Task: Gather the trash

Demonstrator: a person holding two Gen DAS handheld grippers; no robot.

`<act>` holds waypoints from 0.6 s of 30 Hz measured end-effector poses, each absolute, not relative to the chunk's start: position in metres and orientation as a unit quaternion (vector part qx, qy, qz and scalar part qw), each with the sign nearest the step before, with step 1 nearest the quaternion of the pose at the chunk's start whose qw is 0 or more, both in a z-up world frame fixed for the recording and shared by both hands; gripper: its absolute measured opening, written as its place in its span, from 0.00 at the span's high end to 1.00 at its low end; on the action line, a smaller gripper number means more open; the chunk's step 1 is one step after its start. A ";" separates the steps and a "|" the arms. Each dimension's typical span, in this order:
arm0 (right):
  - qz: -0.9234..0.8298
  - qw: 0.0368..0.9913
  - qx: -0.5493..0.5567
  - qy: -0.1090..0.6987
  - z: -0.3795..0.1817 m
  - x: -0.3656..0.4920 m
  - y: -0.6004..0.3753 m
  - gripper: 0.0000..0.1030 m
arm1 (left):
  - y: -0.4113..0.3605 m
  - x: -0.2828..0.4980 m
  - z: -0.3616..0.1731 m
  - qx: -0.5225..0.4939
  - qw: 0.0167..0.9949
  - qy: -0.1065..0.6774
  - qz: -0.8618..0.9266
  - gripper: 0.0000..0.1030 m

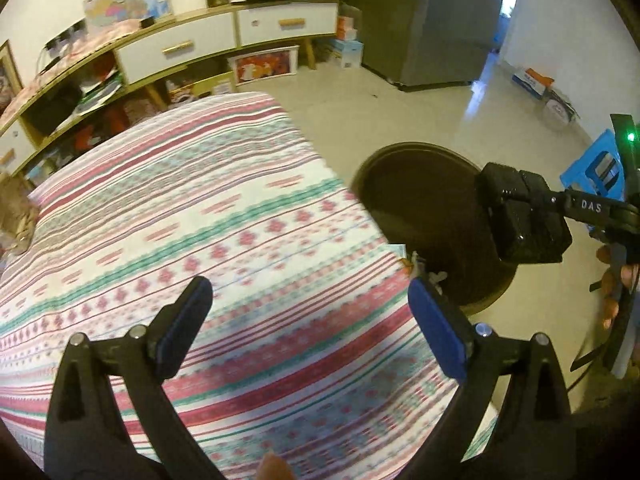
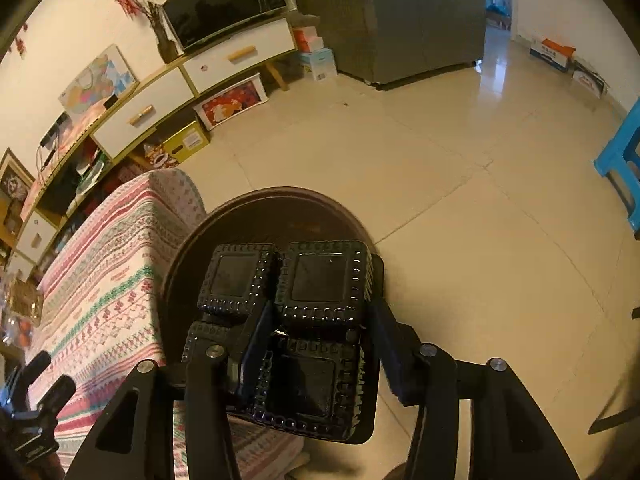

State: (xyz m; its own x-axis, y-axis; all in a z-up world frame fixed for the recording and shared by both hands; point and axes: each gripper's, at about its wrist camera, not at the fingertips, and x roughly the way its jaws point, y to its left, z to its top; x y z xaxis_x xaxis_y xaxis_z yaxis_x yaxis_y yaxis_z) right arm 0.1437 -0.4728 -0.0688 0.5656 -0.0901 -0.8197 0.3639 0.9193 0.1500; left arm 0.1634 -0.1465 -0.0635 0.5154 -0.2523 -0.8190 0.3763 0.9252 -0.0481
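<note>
Striped tablecloth (image 1: 248,216) motion-blurred; dark bin's (image 2: 256,208) inside hidden behind black tray (image 2: 304,320).

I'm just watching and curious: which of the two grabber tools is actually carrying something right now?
The right gripper: a black plastic tray sits between its fingers above the dark round bin. The left gripper stands wide open over the striped cloth, empty.

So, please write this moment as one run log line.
left gripper: open, empty, over cloth | right gripper: black tray between the jaws, above bin | tray not dropped yet
</note>
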 end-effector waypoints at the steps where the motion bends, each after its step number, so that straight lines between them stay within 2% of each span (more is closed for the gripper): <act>1: -0.124 0.874 0.152 0.445 -0.068 0.146 -0.470 0.41 | -0.140 0.162 -0.063 0.066 0.869 0.456 -0.178 0.05; 2: -0.123 0.876 0.148 0.443 -0.067 0.148 -0.466 0.28 | -0.135 0.161 -0.063 0.065 0.871 0.455 -0.174 0.04; 3: -0.123 0.878 0.143 0.440 -0.066 0.150 -0.463 0.20 | -0.131 0.160 -0.064 0.064 0.872 0.454 -0.172 0.04; 10: -0.115 0.882 0.108 0.444 -0.055 0.146 -0.436 0.20 | -0.108 0.143 -0.062 0.056 0.874 0.457 -0.153 0.04; 18: -0.094 0.898 0.049 0.426 -0.020 0.098 -0.382 0.19 | -0.087 0.102 -0.038 0.047 0.887 0.440 -0.134 0.04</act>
State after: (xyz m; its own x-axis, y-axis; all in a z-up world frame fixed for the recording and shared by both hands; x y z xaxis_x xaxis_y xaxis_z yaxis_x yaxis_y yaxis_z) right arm 0.0984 -0.3819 -0.0204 0.6191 -0.1278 -0.7749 0.2109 0.9775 0.0072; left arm 0.1016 -0.0868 -0.0382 0.5774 -0.1967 -0.7924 0.2791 0.9596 -0.0349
